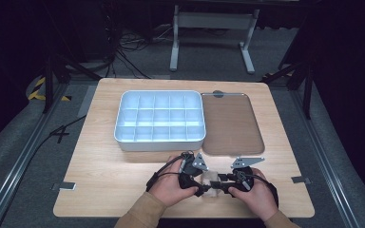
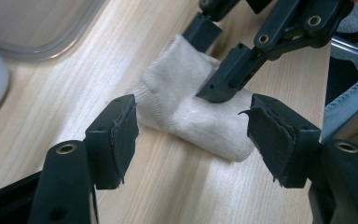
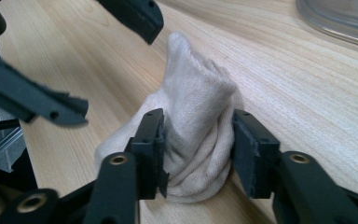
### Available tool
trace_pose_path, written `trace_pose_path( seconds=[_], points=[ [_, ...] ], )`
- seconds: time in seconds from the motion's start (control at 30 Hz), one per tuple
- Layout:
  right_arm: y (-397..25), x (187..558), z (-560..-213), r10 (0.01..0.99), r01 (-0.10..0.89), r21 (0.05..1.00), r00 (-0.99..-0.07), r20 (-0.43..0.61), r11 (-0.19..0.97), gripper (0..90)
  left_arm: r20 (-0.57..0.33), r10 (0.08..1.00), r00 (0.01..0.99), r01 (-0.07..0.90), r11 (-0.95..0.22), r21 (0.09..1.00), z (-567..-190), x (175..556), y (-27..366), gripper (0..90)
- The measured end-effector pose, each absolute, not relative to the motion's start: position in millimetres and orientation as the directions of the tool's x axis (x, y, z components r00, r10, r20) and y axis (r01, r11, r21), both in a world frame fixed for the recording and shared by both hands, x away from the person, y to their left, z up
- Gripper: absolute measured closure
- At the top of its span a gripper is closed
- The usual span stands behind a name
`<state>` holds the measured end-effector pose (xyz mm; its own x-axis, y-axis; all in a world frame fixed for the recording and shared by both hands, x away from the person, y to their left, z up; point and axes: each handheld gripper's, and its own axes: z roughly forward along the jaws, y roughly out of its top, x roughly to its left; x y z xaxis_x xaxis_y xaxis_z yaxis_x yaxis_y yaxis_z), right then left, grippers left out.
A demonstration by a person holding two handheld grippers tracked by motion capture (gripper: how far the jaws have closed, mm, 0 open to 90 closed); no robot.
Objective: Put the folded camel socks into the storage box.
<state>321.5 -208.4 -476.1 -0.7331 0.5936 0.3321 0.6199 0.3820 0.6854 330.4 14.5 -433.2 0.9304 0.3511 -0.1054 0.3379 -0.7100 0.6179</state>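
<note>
pinching sock [image 3: 196, 116] between right gripper [image 3: 198, 140] jaws

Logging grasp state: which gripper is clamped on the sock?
The right gripper: its jaws pinch the sock. The left gripper is open, jaws clear of it.

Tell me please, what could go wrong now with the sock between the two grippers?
1. The right gripper pinches only a bunched fold of the sock, so the cloth may slip out when lifted.
2. The left gripper stands open around the sock, very near the right gripper's jaws; closing now, it might hit them.
3. The divided box has small compartments; a loosely rolled sock might unfold and not fit one.
</note>
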Motion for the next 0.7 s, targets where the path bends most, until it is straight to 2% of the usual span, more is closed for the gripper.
trace_pose_path(
  seconds=[0.13,0.27,0.7],
  points=[
    [-206.9,319.5,-472.9,0.584,0.603,0.689,-0.748,0.314,0.402,68.6,-0.105,0.359,0.927,0.344,-0.708,0.617,-432.5,330.7,16.4,33.9],
    [-206.4,318.6,-471.8,0.582,0.591,0.694,-0.756,0.300,0.410,71.9,-0.102,0.359,0.928,0.344,-0.714,0.609,-432.1,331.1,17.2,33.7],
    [-205.7,315.6,-465.1,0.575,0.560,0.701,-0.777,0.258,0.442,75.8,-0.098,0.372,0.923,0.350,-0.710,0.611,-432.1,332.6,22.1,33.8]
  ],
)
